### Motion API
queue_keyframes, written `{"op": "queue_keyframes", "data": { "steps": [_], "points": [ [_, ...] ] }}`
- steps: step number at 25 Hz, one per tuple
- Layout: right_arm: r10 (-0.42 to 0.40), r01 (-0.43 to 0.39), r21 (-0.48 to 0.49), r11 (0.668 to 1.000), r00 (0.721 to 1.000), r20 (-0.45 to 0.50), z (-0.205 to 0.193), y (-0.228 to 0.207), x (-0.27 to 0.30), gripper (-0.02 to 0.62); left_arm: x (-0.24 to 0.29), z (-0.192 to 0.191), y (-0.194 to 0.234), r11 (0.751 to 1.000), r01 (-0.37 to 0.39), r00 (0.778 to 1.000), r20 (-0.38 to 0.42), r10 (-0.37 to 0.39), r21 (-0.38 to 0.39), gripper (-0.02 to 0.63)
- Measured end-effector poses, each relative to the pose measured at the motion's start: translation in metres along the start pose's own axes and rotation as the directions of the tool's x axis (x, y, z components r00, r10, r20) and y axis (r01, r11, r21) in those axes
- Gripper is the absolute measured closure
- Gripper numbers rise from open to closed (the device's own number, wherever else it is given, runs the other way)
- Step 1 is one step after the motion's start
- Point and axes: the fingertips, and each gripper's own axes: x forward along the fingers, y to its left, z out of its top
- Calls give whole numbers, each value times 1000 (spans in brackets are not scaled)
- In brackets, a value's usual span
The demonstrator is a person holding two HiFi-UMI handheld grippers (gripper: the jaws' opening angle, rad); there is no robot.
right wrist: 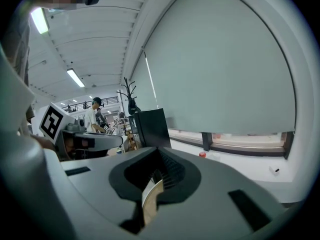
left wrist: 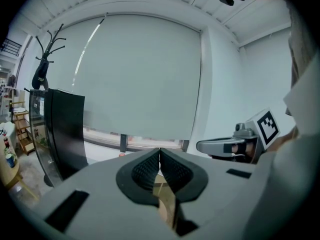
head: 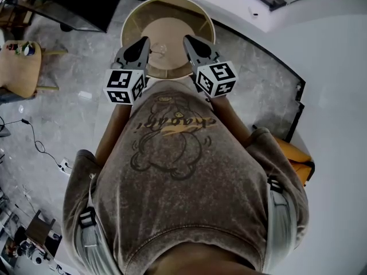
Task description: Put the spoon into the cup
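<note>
Tan round bench [head: 172, 24], seen from above in the head view; both tools hang over its near edge.

Left tool [left wrist: 159, 153]: pads together, nothing between them.

Right tool [right wrist: 158, 154]: pads likewise meeting, empty.

Spoon and cup: neither can be made out for certain. A small pale glint [head: 162, 49] near the bench centre, between the tool tips, may be one or both.

Handling, as judged: the spoon is likely light, stiff, thin and slick, lying low on the bench. It is best pinched across the handle near its middle. The cup, if clear glass, is fragile and easily tipped.

Hidden: the bench's near edge lies behind the tools. Both tool views aim above the bench and show only a tan sliver below the pads.
</note>
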Motion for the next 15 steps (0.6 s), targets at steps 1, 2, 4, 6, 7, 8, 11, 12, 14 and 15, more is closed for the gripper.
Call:
{"op": "queue_keyframes", "data": {
  "steps": [1, 2, 4, 6, 7, 8, 11, 12, 14, 15],
  "points": [
    [3, -3, -4, 1000, 1000, 1, 0, 0, 1, 575, 0, 0, 1, 1000, -3, 1000, 4, 3, 0, 588],
    [4, -4, -7, 1000, 1000, 3, 0, 1, 1, 575, 0, 1, 2, 1000, -7, 1000, 8, 7, -1, 588],
    [7, -7, -13, 1000, 1000, 6, 1, 1, 1, 575, 0, 3, 4, 1000, -13, 1000, 14, 13, -2, 588],
    [8, -8, -16, 1000, 1000, 8, 1, 2, 1, 577, 0, 3, 5, 1000, -19, 1000, 17, 19, -2, 588],
    [10, -10, -17, 1000, 1000, 9, 0, 3, 1, 577, -1, 3, 6, 1000, -21, 1000, 18, 22, -3, 588],
    [13, -13, -18, 1000, 1000, 9, 0, 4, 1, 577, -2, 4, 6, 1000, -24, 1000, 19, 24, -3, 588],
    [23, -22, -17, 1000, 1000, 8, -1, 10, -1, 577, -6, 3, 6, 1000, -28, 999, 17, 28, -1, 588],
    [25, -25, -16, 1000, 1000, 8, -1, 11, -1, 577, -7, 3, 6, 1000, -29, 999, 16, 29, -1, 588],
    [28, -28, -14, 1000, 1000, 9, -1, 13, -1, 577, -8, 2, 8, 999, -34, 999, 14, 34, -1, 588],
    [29, -29, -12, 1000, 1000, 10, -1, 13, -1, 577, -8, 2, 9, 999, -36, 999, 12, 36, 0, 588]
  ]
}}
